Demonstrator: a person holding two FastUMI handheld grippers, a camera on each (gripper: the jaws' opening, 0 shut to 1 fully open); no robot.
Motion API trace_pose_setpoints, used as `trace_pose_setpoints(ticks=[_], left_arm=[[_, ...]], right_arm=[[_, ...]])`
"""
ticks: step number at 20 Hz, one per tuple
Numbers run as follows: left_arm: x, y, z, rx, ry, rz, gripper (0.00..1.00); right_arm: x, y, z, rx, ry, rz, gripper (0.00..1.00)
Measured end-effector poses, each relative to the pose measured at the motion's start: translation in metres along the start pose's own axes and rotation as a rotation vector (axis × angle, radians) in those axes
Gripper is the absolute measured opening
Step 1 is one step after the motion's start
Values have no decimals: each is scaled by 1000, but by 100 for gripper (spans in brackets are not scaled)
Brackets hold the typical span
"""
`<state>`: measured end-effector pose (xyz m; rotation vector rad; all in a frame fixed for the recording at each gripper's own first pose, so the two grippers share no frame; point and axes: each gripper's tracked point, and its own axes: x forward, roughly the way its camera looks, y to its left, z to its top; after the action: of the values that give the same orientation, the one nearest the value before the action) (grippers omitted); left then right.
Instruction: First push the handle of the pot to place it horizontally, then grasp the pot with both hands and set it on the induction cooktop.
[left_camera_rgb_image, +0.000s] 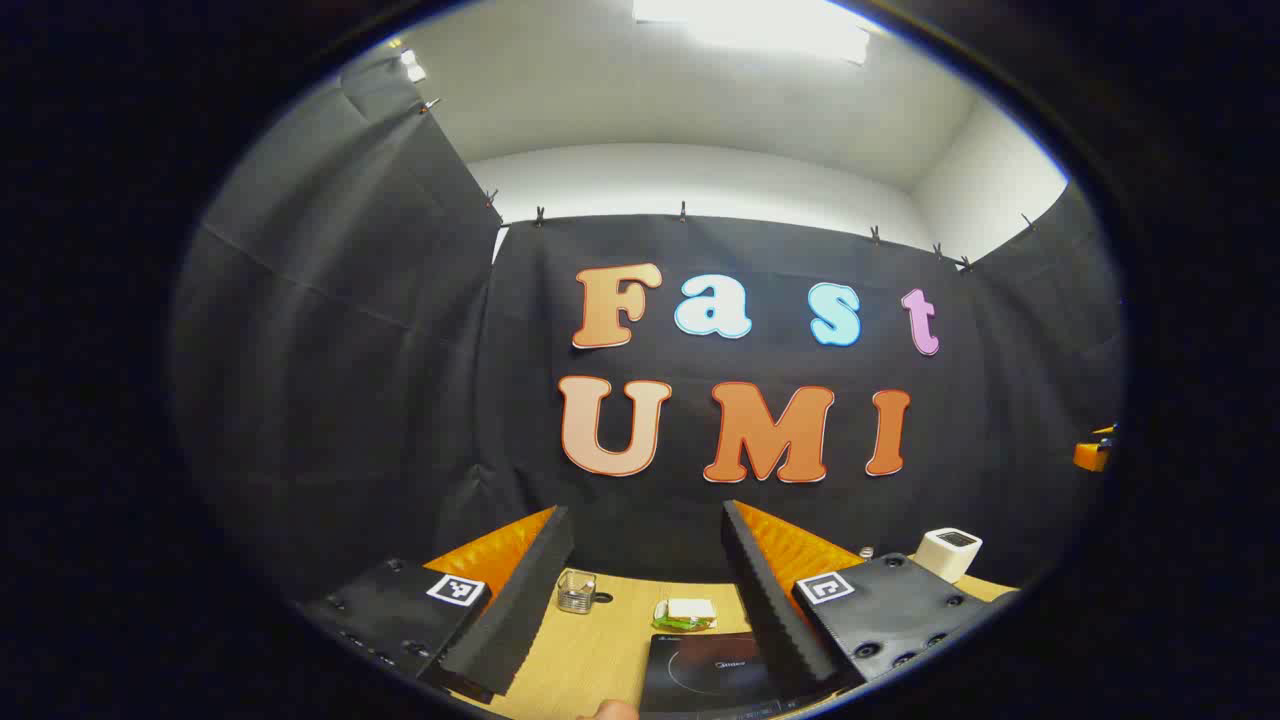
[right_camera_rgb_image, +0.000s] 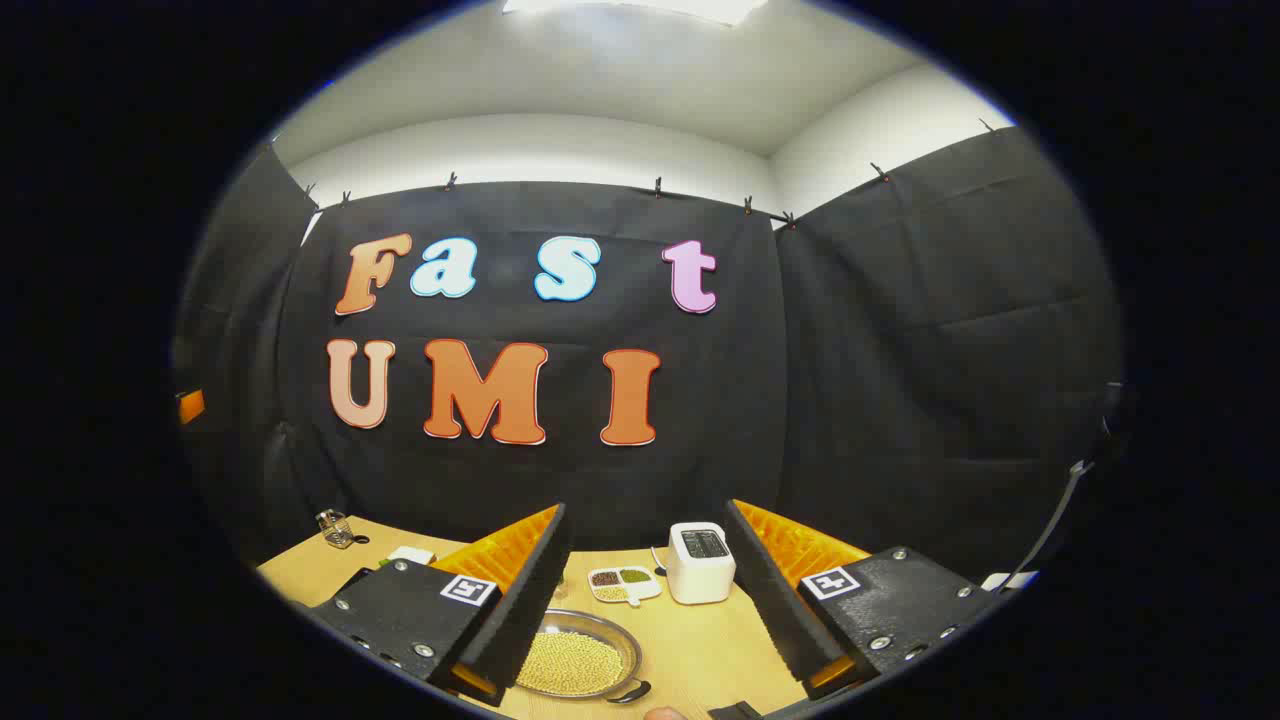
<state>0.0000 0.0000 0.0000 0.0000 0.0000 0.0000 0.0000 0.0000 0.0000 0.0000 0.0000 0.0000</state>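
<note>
Black cloth walls close in a pale wooden worktop (right_camera_rgb_image: 700, 650), with both claws raised above it, released and holding nothing. The induction cooktop (left_camera_rgb_image: 705, 672) lies below the left claw (left_camera_rgb_image: 645, 590). The pot (right_camera_rgb_image: 578, 662), full of pale grains, sits under the right claw (right_camera_rgb_image: 645, 600); no step looks begun, so its handle (right_camera_rgb_image: 632, 690) likely needs pushing first.

Bright ceiling light (left_camera_rgb_image: 760, 25) overhead, sharp focus, strong fisheye bending at edges
</note>
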Motion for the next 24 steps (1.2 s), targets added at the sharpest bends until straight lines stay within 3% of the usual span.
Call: trace_pose_setpoints(ticks=[3, 4, 6, 7, 8, 10, 11, 24], left_arm=[[-2, 3, 19, 51, -33, 24, 97], [-3, 0, 22, 53, -35, 21, 98], [-5, -6, 27, 45, -30, 4, 98], [-5, -7, 27, 40, -25, -3, 98], [-6, -8, 27, 35, -20, -6, 98], [-4, -10, 19, 28, 7, -13, 98], [-5, -11, 16, 24, 21, -18, 98], [-6, -21, 20, 73, 28, -26, 98]], right_arm=[[-4, 6, 14, 5, -17, 17, 100], [-6, 6, 17, 8, -19, 22, 95], [-8, 8, 19, 12, -20, 32, 100], [-8, 10, 22, 17, -21, 41, 95], [-9, 11, 21, 24, -18, 49, 100], [-9, 13, 17, 38, -3, 64, 100], [-8, 14, 14, 44, 6, 69, 95], [-7, 23, 1, 89, 76, 132, 92]])
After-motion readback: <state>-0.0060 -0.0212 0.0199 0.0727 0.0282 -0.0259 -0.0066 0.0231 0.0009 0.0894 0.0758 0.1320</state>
